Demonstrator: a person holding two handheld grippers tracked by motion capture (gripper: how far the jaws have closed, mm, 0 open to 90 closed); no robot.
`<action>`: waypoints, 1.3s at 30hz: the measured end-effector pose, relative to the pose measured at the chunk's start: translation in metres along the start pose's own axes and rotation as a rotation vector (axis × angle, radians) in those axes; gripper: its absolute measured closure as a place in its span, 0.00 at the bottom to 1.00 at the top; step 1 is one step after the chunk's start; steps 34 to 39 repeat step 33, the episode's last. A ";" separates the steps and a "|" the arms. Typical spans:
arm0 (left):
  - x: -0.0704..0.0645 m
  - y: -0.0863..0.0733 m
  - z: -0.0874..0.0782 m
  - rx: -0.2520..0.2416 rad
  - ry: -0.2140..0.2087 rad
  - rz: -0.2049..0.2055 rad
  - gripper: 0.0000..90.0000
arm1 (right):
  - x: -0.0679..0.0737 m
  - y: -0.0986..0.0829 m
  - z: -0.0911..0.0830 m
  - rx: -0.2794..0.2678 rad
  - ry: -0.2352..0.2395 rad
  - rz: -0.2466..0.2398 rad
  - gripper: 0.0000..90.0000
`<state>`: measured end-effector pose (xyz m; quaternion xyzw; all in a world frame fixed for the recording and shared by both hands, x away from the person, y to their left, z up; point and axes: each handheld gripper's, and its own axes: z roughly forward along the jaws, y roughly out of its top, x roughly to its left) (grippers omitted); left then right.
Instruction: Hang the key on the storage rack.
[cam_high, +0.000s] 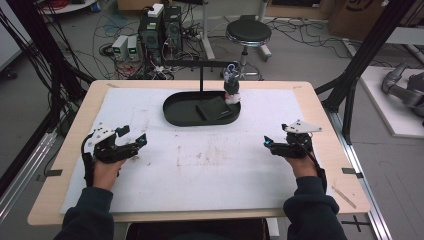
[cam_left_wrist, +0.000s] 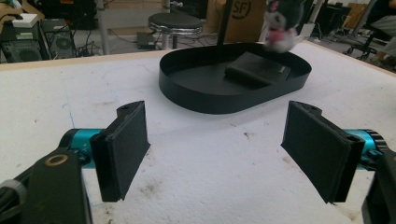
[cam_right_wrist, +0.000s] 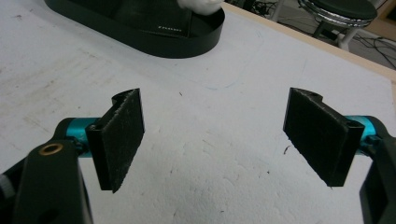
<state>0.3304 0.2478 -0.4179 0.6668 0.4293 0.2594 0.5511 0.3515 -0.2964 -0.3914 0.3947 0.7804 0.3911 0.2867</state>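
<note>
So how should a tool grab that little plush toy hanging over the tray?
Probably grip the plush toy around its dark middle, coming in level from the person's side. It hangs free from the stand's arm above the black tray, so its sides are open and the wide-open right tool looks nearer.

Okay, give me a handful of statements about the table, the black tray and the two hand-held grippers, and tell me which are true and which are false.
1. Both hand-held grippers, the left hand-held gripper and the right hand-held gripper, have their jaws spread wide with nothing between them. True.
2. The black tray is oval and holds a flat black wallet-like item. True.
3. The plush toy lies flat on the white mat beside the left hand-held gripper. False: it hangs from the black stand over the tray's right end.
4. The right hand-held gripper is inside the tray. False: it is over the white mat, apart from the tray.
</note>
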 end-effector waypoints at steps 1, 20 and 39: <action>0.000 0.000 -0.001 -0.002 0.000 0.002 0.25 | 0.000 0.000 0.000 0.002 -0.001 -0.007 0.23; -0.002 0.000 -0.002 0.004 -0.011 0.014 0.25 | -0.002 -0.010 -0.007 0.011 -0.058 -0.019 0.23; -0.004 0.000 -0.001 0.008 -0.009 0.019 0.25 | -0.003 -0.011 -0.008 -0.004 -0.058 -0.032 0.23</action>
